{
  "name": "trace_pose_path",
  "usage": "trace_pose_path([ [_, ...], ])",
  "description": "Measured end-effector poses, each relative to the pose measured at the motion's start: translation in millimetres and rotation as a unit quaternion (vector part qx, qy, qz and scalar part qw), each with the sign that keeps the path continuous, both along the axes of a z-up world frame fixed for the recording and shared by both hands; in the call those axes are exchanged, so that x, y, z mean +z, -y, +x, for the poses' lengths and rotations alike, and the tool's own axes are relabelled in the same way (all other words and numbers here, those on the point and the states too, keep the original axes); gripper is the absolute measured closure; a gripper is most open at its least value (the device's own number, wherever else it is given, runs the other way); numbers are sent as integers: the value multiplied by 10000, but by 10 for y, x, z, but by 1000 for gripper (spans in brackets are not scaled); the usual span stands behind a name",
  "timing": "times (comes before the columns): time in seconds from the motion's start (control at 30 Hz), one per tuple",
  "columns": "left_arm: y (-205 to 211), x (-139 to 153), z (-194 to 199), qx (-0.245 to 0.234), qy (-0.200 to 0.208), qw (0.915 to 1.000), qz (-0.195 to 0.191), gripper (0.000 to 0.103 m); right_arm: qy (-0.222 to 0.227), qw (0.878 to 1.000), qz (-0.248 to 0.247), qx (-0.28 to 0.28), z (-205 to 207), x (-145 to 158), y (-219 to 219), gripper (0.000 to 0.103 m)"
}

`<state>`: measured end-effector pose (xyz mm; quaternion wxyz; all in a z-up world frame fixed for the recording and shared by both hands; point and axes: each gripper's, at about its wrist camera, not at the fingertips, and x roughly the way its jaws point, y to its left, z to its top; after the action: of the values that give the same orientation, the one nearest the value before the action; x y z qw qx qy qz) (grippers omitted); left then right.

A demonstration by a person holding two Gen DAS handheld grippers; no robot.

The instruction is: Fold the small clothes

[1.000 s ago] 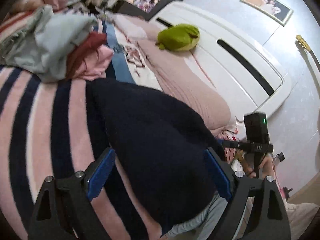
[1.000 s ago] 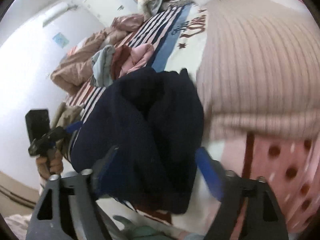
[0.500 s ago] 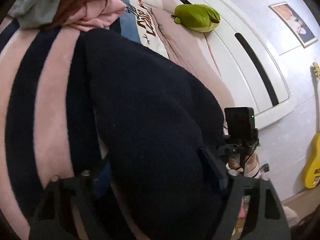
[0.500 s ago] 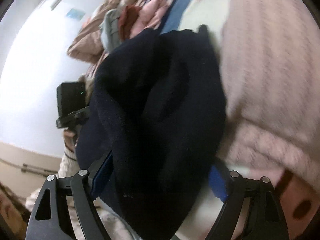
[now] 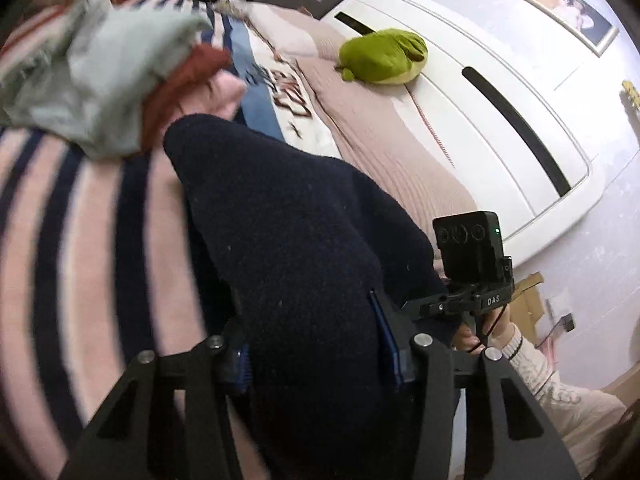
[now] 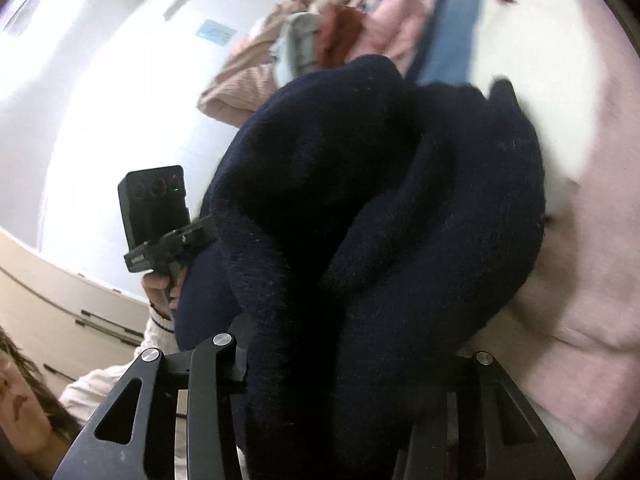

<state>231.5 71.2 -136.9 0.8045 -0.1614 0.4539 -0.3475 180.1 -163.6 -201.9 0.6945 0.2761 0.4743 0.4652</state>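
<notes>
Both grippers have just been closing. A second ago their fingers stood wide around the navy garment (image 5: 288,240). Now the left gripper (image 5: 316,356) has its blue pads (image 5: 386,340) pressed into the cloth, clamped on it. Right gripper (image 6: 344,364): fingers narrowed and buried in the same garment (image 6: 380,208), clamped as far as shows. The garment lies bunched on the striped bed (image 5: 80,260), filling each view from 6 to 12 o'clock. Clothes pile (image 5: 100,76) at 10 o'clock in the left view, green plush (image 5: 380,56) at 1. No containers in view.
</notes>
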Motion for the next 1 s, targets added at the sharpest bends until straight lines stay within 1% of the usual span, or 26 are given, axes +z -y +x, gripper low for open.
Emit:
trace_pose_path([
  [0.07,-132,168,-32,87,146,9997,152,57,211,9997,131,16,41,117,-198,67],
  [0.17,-439,494,-111,302,413,9980,364,57,464,9983,338,112,125,309,-455,67],
  [0.27,-771,853,-220,456,748,9943,615,57,774,9957,432,252,192,608,-832,67],
  [0.37,-1185,1163,-316,664,925,9903,791,57,1085,9921,455,424,227,929,-1272,67],
  [0.53,-1956,1483,-512,1108,1142,9817,1045,57,1308,9877,534,673,240,1270,-2018,67],
  [0.6,-2257,1561,-572,1290,1174,9784,1108,57,1317,9865,586,771,226,1361,-2331,67],
  [0.67,-2621,1644,-633,1572,1269,9726,1147,56,1293,9859,630,853,220,1444,-2702,67],
  [0.77,-3018,1687,-683,1840,1371,9645,1308,56,1219,9862,636,919,189,1492,-3163,67],
  [0.8,-3186,1668,-684,1986,1362,9609,1363,56,1205,9863,614,942,185,1488,-3317,67],
  [0.83,-3321,1636,-662,2073,1323,9592,1397,56,1201,9865,568,961,173,1478,-3434,67],
  [0.9,-3576,1496,-603,2237,1142,9576,1413,56,1095,9886,419,946,171,1385,-3656,67],
  [0.97,-3781,1225,-515,2331,834,9569,1515,56,971,9909,-9,935,232,1205,-3924,67],
  [1.0,-3863,1046,-461,2396,629,9558,1584,55,920,9916,-136,903,243,1155,-4026,67],
])
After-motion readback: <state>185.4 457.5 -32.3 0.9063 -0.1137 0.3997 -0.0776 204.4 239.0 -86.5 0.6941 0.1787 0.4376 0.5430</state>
